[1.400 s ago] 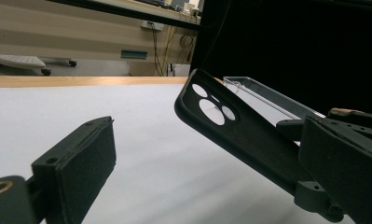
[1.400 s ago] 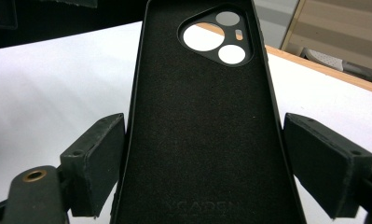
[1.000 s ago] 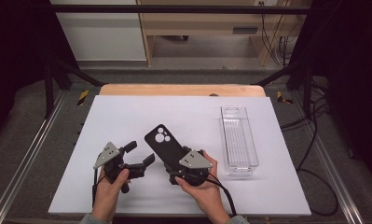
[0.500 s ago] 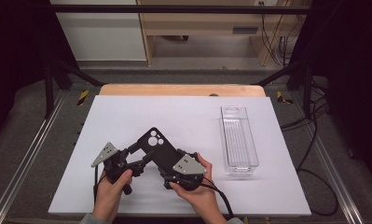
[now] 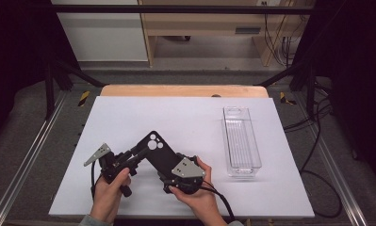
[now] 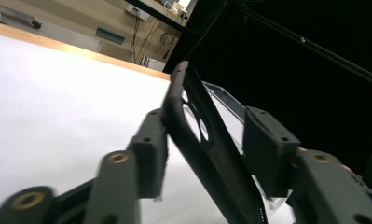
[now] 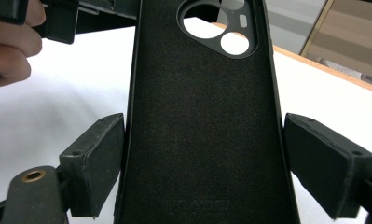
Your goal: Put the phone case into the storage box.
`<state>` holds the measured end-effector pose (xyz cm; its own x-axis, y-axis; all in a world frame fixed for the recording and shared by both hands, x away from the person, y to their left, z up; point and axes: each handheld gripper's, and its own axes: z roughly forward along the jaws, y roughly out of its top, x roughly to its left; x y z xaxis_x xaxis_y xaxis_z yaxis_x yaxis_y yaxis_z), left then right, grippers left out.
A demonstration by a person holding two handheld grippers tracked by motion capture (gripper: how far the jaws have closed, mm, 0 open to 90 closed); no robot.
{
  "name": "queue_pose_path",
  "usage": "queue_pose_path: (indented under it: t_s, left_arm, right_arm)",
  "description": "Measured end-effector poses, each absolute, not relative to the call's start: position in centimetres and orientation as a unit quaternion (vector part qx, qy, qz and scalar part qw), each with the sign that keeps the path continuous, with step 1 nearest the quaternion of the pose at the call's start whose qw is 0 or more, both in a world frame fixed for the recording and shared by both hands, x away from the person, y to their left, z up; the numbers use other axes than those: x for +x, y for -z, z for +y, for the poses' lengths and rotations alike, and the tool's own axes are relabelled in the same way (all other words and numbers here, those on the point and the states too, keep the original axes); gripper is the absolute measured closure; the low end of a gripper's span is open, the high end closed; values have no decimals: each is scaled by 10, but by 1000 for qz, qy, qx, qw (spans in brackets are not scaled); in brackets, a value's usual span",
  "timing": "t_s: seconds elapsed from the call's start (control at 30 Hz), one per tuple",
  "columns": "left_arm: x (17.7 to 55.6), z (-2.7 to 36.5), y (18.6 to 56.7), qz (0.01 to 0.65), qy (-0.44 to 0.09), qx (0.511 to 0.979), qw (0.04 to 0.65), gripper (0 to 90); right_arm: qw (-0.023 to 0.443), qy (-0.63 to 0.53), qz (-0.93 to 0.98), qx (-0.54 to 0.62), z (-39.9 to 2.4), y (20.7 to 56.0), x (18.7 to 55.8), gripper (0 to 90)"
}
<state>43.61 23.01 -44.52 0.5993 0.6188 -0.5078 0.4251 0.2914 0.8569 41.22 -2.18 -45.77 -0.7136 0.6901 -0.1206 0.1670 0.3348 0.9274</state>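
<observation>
While phone case point(image 5: 158, 151) rides above white table point(image 5: 185, 117), step judged mid-handover. Left gripper point(image 5: 129, 157) jaws spread around camera-cutout end, one pad touching. Right gripper point(image 5: 176, 176) jaws apart beside lower edges; grip uncertain. Next: left must close.

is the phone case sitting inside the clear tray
No, the black phone case is held between the two grippers near the table's front, while the clear tray stands apart to its right with nothing in it.
</observation>
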Motion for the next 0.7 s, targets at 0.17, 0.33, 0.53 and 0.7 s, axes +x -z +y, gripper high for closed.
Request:
queue_pose_path:
  t_s: [0.17, 0.33, 0.53, 0.7]
  left_arm:
    - [436, 233, 446, 447, -54, 580, 678, 649]
    - [435, 234, 448, 453, -41, 567, 687, 740]
    - [431, 231, 446, 450, -35, 562, 693, 767]
    - [428, 229, 445, 452, -26, 553, 699, 790]
  right_arm:
    - [257, -499, 779, 278, -20, 460, 413, 153]
    - [255, -496, 782, 279, -19, 461, 412, 152]
    - [254, -491, 784, 283, -18, 461, 412, 150]
    - [251, -489, 784, 289, -17, 462, 412, 148]
